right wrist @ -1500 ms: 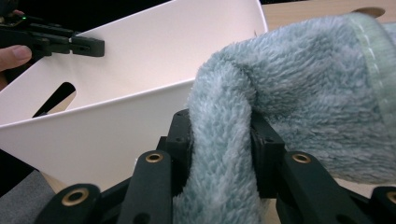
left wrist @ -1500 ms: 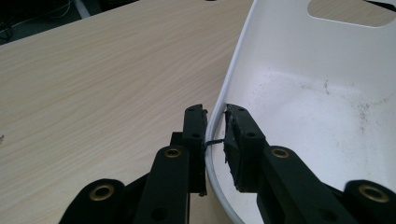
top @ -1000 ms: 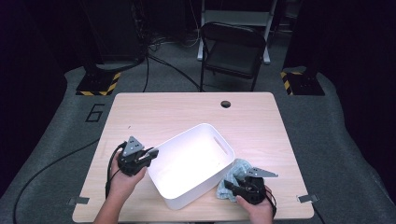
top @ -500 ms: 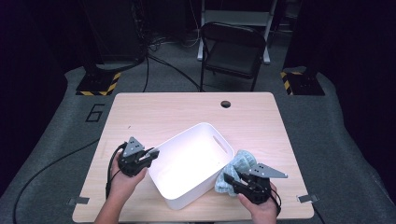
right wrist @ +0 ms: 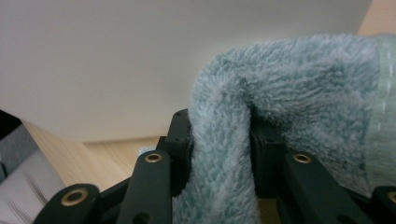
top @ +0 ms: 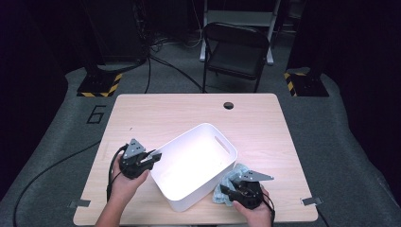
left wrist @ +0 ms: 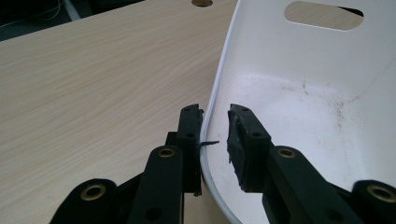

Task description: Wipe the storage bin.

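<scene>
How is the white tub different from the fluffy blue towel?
The white tub is hard, smooth and keeps its boxy shape; the blue towel is soft, fuzzy and bunched up. The tub stands on the table, its rim between the left gripper's jaws with a gap at one pad; the towel is pinched tight in the right gripper. Each has a gripper at it.

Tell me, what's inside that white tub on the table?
The white tub looks empty: its bare floor shows faint dirty specks. The blue towel sits outside it, pinched by the right gripper. The near wall hides a strip of floor.
</scene>
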A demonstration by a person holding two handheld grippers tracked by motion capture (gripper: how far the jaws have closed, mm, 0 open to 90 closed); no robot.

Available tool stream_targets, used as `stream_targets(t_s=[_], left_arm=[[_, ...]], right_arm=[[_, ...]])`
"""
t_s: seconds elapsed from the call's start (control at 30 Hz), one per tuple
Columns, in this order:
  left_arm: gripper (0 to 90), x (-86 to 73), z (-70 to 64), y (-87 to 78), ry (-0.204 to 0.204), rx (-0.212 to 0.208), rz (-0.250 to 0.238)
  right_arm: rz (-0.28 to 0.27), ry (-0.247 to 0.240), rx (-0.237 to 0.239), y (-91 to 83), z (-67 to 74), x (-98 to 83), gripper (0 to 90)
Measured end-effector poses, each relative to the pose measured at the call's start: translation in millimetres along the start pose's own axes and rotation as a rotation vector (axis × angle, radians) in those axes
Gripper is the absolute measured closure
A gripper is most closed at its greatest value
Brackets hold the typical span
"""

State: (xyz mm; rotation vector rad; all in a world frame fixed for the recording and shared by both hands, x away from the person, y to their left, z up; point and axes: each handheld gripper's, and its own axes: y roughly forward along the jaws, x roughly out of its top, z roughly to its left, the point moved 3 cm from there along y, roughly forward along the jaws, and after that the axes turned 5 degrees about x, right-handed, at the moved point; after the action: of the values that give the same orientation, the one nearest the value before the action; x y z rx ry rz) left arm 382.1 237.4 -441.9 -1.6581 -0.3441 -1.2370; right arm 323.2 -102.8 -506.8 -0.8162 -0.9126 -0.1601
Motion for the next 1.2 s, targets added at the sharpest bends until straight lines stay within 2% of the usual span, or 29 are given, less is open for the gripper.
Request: stream_targets(t_s=[0.07,0.2,0.3,0.47,0.57,0.67,0.93,1.2], left_arm=[[74.6,-0.1,-0.1,0.2,-0.001,0.002,-0.005],[75.6,-0.1,-0.2,0.0,0.003,0.007,-0.006],[76.1,-0.1,0.2,0.0,0.002,0.007,-0.008],[76.3,-0.2,0.3,0.0,0.005,0.001,-0.009],[76.3,0.0,-0.4,0.2,0.009,-0.004,-0.011],[76.3,-0.1,-0.1,0.3,0.006,-0.009,-0.010],[76.0,-0.1,-0.1,0.4,0.007,-0.010,-0.010],[75.6,-0.2,0.1,0.6,0.000,-0.014,-0.011]], right_arm=[[0.031,0.011,0.002,5.9,-2.9,-4.9,65.8],[0.014,0.019,0.009,2.1,-4.0,-1.9,65.5],[-0.049,0.034,0.015,-10.8,0.3,7.7,65.5],[-0.192,-0.016,0.011,-41.0,14.7,31.2,65.5],[-0.224,-0.044,0.010,-51.7,22.6,39.2,65.3],[-0.210,-0.065,0.004,-48.2,23.2,38.3,65.2],[-0.142,-0.040,0.006,-27.5,14.9,23.8,65.1],[0.025,0.009,0.016,6.6,3.2,-3.2,65.0]])
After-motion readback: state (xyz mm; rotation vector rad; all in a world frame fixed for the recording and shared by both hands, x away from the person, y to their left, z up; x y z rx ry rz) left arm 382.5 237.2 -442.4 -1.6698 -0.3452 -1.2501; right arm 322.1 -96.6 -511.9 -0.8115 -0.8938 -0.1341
